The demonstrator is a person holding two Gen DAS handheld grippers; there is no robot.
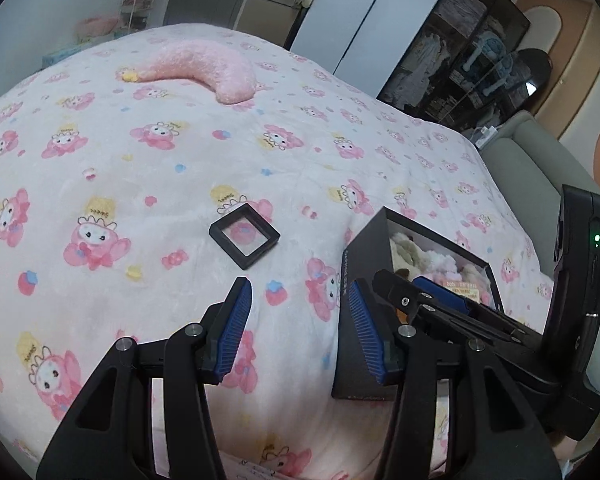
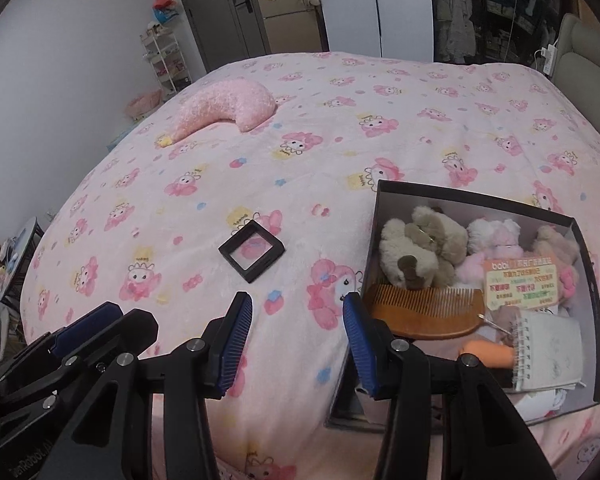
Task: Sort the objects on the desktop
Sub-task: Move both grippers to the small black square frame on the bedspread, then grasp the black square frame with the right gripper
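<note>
A small black square frame case (image 1: 244, 236) with a clear window lies flat on the pink bedspread, ahead of both grippers; it also shows in the right wrist view (image 2: 251, 255). A dark open box (image 2: 590, 280) sits to the right, holding plush toys (image 2: 420, 248), a wooden comb (image 2: 428, 312), a card and a spiral notebook (image 2: 548, 348). My left gripper (image 1: 300, 296) is open and empty, short of the case, beside the box's left wall (image 1: 350, 344). My right gripper (image 2: 298, 308) is open and empty at the box's left edge.
A pink crescent pillow (image 1: 208, 68) lies far back on the bed (image 1: 100, 128). The other gripper's body shows at the right in the left wrist view (image 1: 576, 300). Wardrobes, a shelf rack and a door stand beyond the bed.
</note>
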